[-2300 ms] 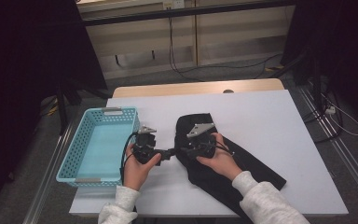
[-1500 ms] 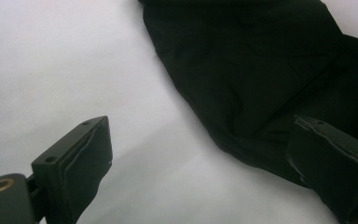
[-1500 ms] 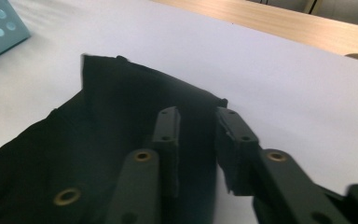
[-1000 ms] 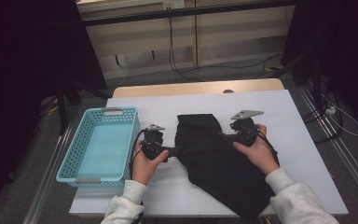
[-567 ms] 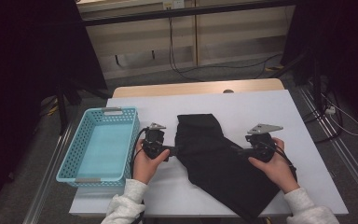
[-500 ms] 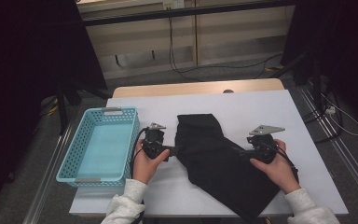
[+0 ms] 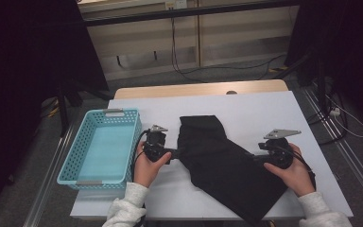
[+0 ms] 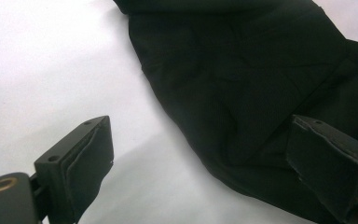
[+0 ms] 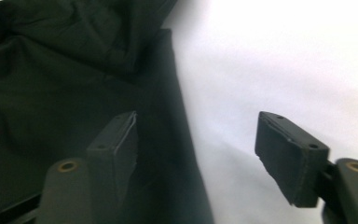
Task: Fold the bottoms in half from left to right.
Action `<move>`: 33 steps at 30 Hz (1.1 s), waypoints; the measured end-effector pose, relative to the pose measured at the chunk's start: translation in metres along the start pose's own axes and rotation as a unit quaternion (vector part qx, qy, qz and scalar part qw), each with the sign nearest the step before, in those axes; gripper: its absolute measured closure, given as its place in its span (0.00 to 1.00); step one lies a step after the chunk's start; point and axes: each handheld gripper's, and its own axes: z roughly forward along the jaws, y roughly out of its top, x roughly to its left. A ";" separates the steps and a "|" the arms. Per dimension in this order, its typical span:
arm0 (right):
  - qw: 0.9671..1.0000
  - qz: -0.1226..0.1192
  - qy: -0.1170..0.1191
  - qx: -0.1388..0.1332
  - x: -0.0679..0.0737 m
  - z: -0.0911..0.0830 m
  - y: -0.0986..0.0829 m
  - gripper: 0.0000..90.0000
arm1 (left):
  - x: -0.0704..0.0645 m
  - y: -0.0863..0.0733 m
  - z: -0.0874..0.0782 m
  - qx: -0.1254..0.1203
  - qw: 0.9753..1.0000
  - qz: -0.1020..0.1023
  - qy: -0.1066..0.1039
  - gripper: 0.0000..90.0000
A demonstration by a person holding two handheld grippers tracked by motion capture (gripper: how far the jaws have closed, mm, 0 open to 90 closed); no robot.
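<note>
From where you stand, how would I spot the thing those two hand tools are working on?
On the white table, right of the blue basket, lies a black garment between both grippers. It is the one soft, dark, crumpled thing there.

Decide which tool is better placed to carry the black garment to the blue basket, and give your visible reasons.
Left, probably. The left tool sits open at the black garment's edge nearest the blue basket. The right tool, also open, is at the garment's far edge.
</note>
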 end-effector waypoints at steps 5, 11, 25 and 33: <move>1.000 0.000 -0.009 0.016 -0.003 -0.005 -0.014 0.47 | 0.000 0.000 -0.002 -0.004 1.000 0.003 0.001 0.09; 0.999 0.002 -0.013 0.032 0.000 -0.006 -0.023 0.54 | -0.001 0.000 -0.001 -0.005 1.000 0.004 0.000 0.09; 0.999 0.020 -0.005 0.039 0.014 -0.006 -0.024 0.93 | -0.002 -0.001 -0.002 -0.008 1.000 0.002 0.002 0.09; 0.999 0.028 0.004 0.041 0.016 -0.006 -0.024 0.98 | -0.006 0.001 -0.005 -0.009 1.000 0.007 0.001 0.09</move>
